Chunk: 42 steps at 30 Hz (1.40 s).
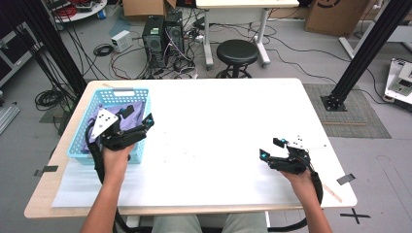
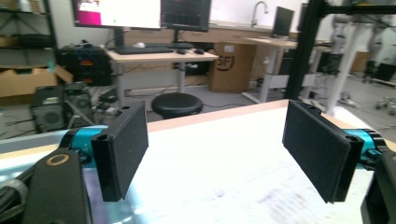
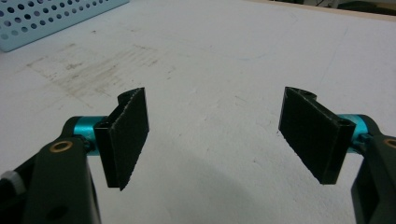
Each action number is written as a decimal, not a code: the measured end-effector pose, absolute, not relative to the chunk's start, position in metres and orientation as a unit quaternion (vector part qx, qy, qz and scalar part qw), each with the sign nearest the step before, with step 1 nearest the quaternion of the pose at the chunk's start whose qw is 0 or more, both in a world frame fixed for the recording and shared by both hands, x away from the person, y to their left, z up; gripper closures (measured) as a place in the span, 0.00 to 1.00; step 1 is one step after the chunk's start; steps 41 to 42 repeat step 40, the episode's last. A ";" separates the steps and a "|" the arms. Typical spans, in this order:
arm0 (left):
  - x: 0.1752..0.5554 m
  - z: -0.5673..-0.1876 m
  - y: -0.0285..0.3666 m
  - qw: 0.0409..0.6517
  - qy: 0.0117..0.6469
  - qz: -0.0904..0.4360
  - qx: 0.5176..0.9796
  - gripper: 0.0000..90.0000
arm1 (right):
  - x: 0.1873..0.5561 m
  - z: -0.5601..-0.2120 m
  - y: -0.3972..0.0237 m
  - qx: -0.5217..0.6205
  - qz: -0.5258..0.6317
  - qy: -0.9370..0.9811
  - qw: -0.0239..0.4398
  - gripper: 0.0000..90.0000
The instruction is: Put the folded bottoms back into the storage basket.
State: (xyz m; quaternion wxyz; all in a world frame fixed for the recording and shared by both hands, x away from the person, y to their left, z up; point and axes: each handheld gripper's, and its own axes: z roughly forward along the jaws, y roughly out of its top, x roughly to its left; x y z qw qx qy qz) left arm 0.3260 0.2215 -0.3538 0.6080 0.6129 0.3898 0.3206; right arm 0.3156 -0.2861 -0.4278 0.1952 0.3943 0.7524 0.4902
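Observation:
A light blue perforated basket stands at the table's left side with a purple cloth lying in it. My left gripper hangs over the basket's right front corner. Its jaws are wide open and hold nothing; in the left gripper view they frame bare white table and the far edge. My right gripper rests low near the table's right front. It is open too, with only the scuffed white tabletop between its pads. A corner of the basket shows at the upper left of the right gripper view.
The white table spreads between the two grippers. Beyond its far edge are a black stool, computer towers and loose cables on the floor. A black frame post stands to the right.

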 end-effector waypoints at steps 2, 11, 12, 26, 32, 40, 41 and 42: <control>0.325 -0.356 0.213 0.611 0.382 0.315 0.617 0.25 | 0.316 -0.428 -0.286 0.395 0.488 0.753 0.196 0.27; 0.319 -0.376 0.180 0.613 0.356 0.293 0.642 0.25 | 0.314 -0.429 -0.285 0.397 0.487 0.752 0.198 0.27; 0.319 -0.381 0.174 0.611 0.352 0.288 0.647 0.25 | 0.314 -0.430 -0.285 0.398 0.486 0.753 0.197 0.27; 0.322 -0.412 0.132 0.596 0.340 0.264 0.678 0.25 | 0.313 -0.434 -0.289 0.409 0.487 0.746 0.197 0.27; 0.324 -0.417 0.125 0.594 0.338 0.256 0.683 0.25 | 0.313 -0.435 -0.292 0.412 0.489 0.742 0.201 0.27; 0.326 -0.424 0.122 0.586 0.339 0.244 0.694 0.25 | 0.313 -0.436 -0.294 0.414 0.489 0.742 0.200 0.27; 0.326 -0.424 0.122 0.586 0.339 0.244 0.694 0.25 | 0.313 -0.436 -0.294 0.414 0.489 0.742 0.200 0.27; 0.326 -0.424 0.122 0.586 0.339 0.244 0.694 0.25 | 0.313 -0.436 -0.294 0.414 0.489 0.742 0.200 0.27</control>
